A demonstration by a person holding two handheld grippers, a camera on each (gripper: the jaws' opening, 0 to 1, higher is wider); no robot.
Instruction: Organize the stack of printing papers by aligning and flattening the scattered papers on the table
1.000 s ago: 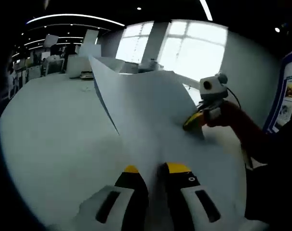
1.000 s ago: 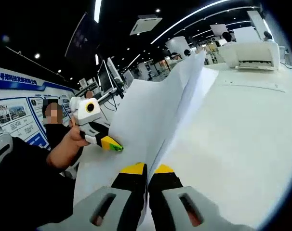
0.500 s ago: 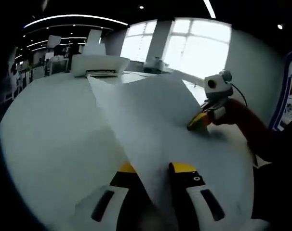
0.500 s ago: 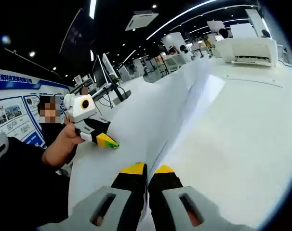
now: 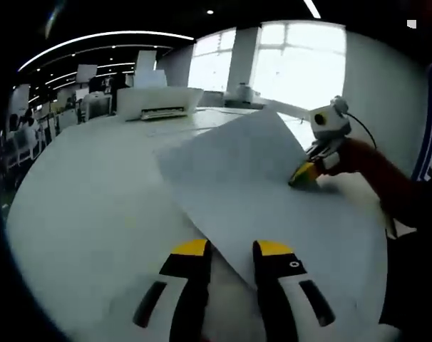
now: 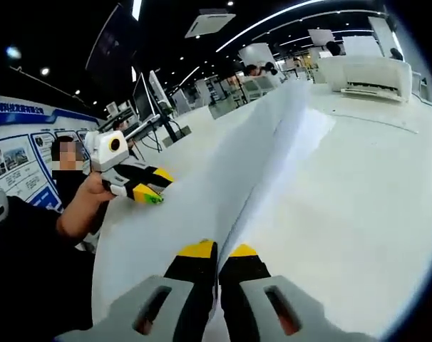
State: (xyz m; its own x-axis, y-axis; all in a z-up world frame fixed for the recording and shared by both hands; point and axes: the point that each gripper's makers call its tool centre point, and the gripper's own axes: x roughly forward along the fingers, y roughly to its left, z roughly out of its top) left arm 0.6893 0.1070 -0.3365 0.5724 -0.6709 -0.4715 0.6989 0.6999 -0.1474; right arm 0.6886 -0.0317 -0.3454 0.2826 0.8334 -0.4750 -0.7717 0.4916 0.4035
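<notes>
White printing paper (image 5: 273, 192) lies low over the white table (image 5: 88, 185), its near edge running diagonally between my left gripper's jaws. My left gripper (image 5: 232, 248) is open, its right jaw over the sheet and its left jaw over bare table. In the right gripper view it appears as the left gripper (image 6: 155, 187), held by a hand, its yellow tips spread just beside the paper's edge. My right gripper (image 6: 217, 249) is shut on the paper (image 6: 223, 178), which rises from its jaws as a raised fold. That right gripper (image 5: 304, 176) pinches the sheet's far side.
A white printer (image 5: 159, 103) stands at the table's far end, also seen as the printer (image 6: 366, 75). Wide bare table (image 6: 358, 185) spreads right of the fold. A person's sleeve and arm (image 5: 387, 185) reach in from the right. Wall posters (image 6: 16, 157) hang behind.
The paper has sunk from a tall raised sheet to nearly flat on the table. My left gripper has opened and let go of it; the right stays shut on it.
</notes>
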